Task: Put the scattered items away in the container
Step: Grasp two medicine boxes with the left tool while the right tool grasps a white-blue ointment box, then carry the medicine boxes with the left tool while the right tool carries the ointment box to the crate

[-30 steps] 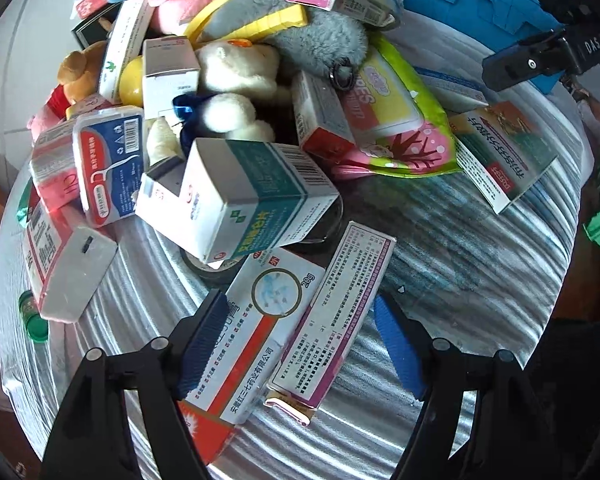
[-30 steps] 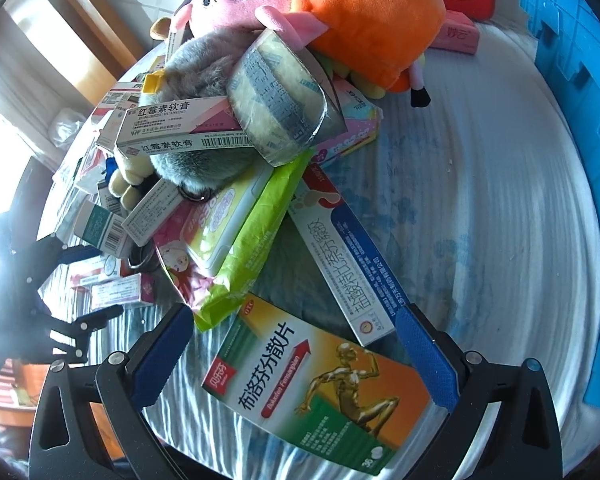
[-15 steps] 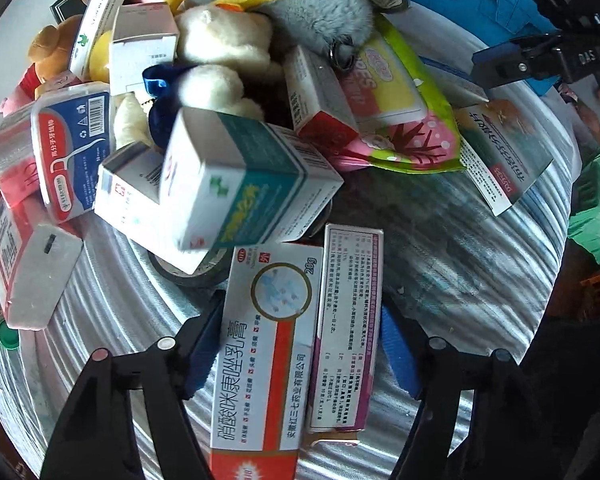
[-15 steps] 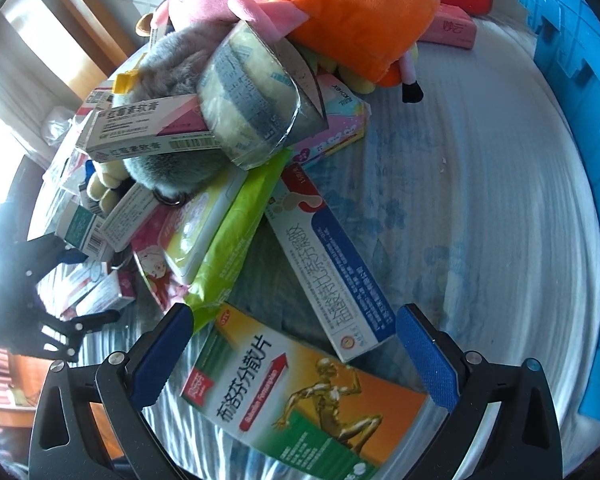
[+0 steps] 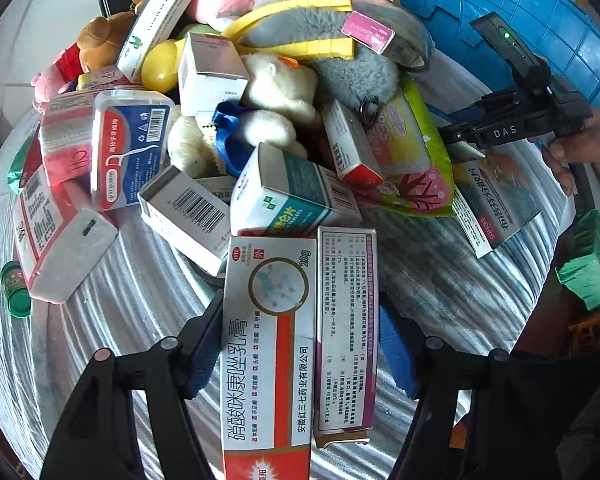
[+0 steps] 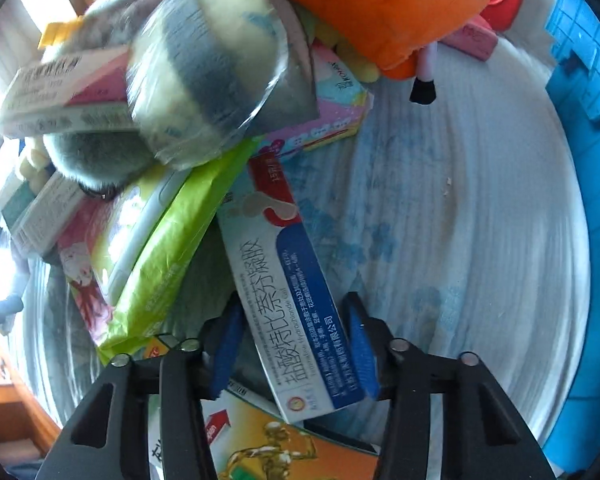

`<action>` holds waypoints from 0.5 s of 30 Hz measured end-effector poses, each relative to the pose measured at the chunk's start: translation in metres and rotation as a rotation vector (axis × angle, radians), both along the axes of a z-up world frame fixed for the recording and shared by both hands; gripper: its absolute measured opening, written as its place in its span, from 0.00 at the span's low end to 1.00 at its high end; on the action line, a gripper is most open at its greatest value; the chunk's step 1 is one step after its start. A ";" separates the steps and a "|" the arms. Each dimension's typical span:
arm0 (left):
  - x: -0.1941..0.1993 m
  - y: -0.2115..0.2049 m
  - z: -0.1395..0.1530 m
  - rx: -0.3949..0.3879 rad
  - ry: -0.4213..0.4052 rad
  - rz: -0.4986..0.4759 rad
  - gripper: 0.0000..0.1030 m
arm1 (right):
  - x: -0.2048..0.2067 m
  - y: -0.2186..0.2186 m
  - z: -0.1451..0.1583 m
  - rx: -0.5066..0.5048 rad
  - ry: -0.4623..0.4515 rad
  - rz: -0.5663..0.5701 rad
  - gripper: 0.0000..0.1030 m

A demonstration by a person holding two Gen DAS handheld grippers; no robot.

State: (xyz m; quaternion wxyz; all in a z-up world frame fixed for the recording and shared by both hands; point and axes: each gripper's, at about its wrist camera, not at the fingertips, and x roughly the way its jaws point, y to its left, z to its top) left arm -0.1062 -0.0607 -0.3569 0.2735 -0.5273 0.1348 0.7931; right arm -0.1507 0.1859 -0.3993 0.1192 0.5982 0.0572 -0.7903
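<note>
Both grippers have just closed in: the left gripper [image 5: 300, 344] now pinches a red-and-white carton [image 5: 268, 344] and purple-edged carton [image 5: 346, 332] together, the right gripper [image 6: 294, 346] closing on a blue-and-white carton [image 6: 288, 304], the blue container [image 6: 584, 80] waiting far right.

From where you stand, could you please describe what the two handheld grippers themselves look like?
Both match: the left gripper and right gripper have black plastic finger frames with triangular cut-outs, silver round fasteners at the joints, and ribbed blue pads. Seen from the left wrist camera, the right gripper's black body carries white "DAS" lettering and a green indicator light.
</note>
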 end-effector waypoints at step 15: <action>-0.002 -0.008 0.021 0.003 0.046 0.078 0.67 | 0.000 0.027 0.033 -0.042 0.031 -0.068 0.37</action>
